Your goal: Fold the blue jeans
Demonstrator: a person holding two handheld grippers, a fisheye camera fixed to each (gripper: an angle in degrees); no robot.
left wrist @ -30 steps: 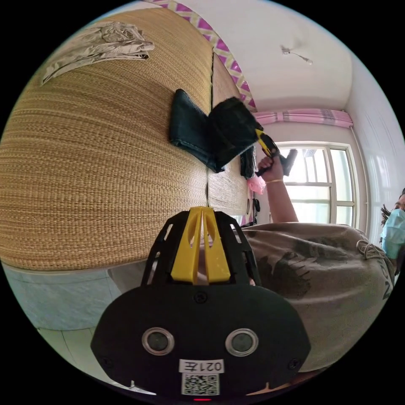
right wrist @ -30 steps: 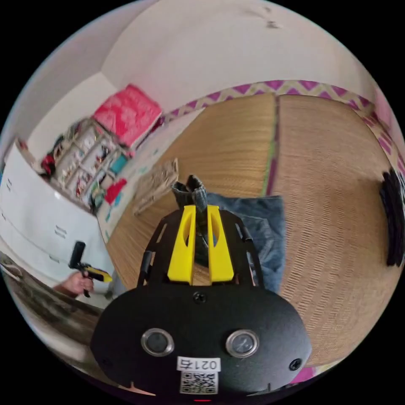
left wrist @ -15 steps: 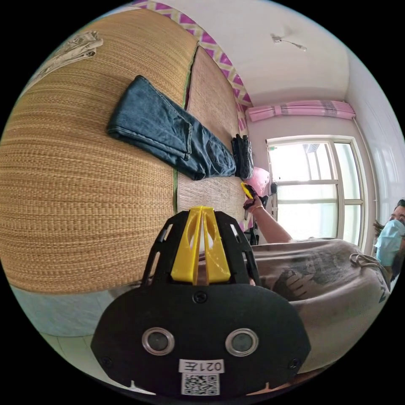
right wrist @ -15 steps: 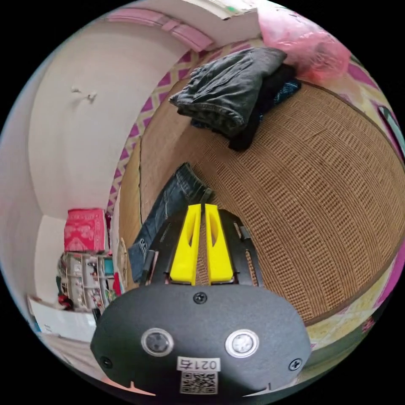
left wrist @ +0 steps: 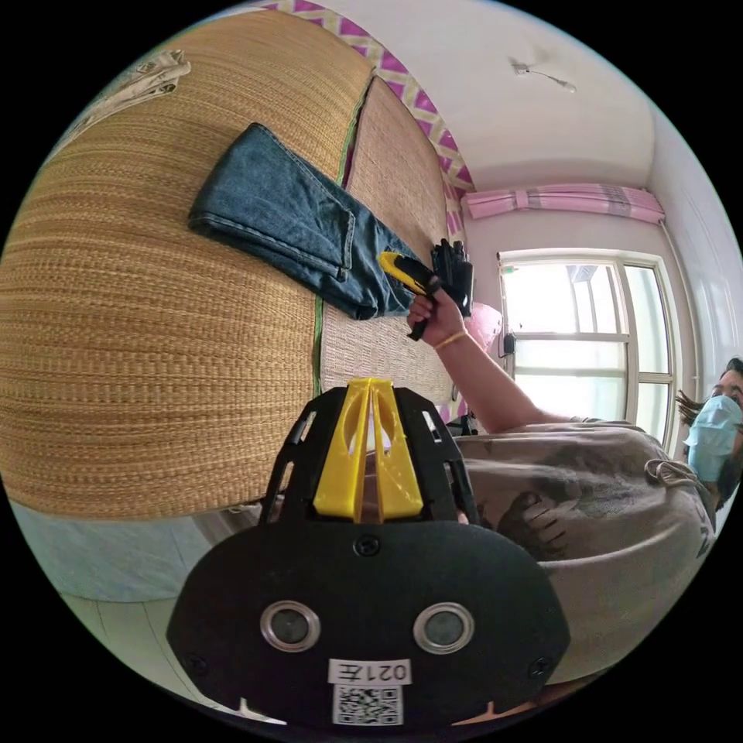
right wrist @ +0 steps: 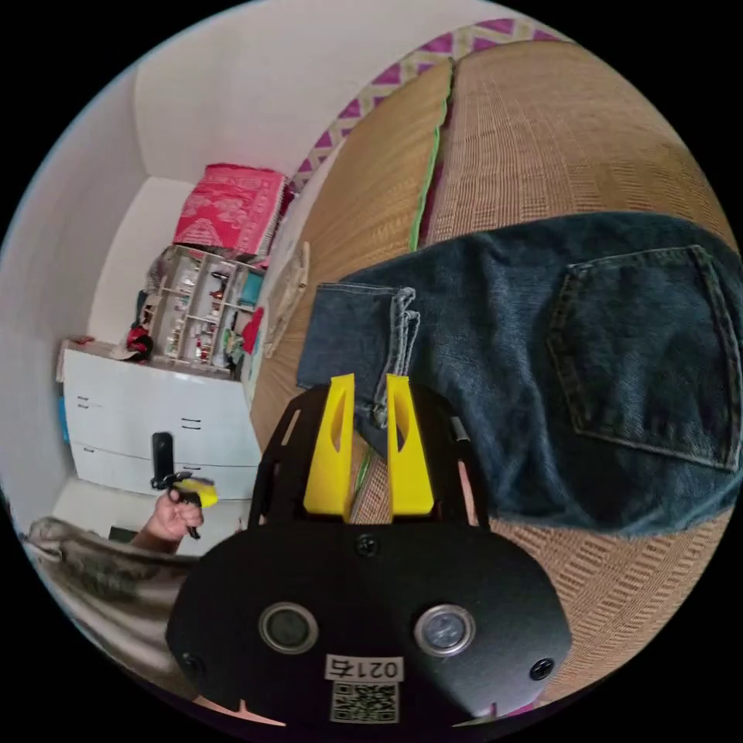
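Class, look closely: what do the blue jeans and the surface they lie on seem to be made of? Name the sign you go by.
Blue jeans: denim, by the look; faded matte blue cloth with stitched seams and a sewn-on back pocket.
Mat: woven straw or rush, it seems; tan, with fine ribbed rows and a green-edged seam between panels. The exact fibre cannot be told.

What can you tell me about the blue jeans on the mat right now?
The blue jeans are dark denim, lying flat on the woven straw mat and crossing its green-edged seam. They are folded over, with the hemmed leg ends stacked on top and a stitched back pocket facing up. The right gripper hovers over their edge with jaws apart, not gripping them.
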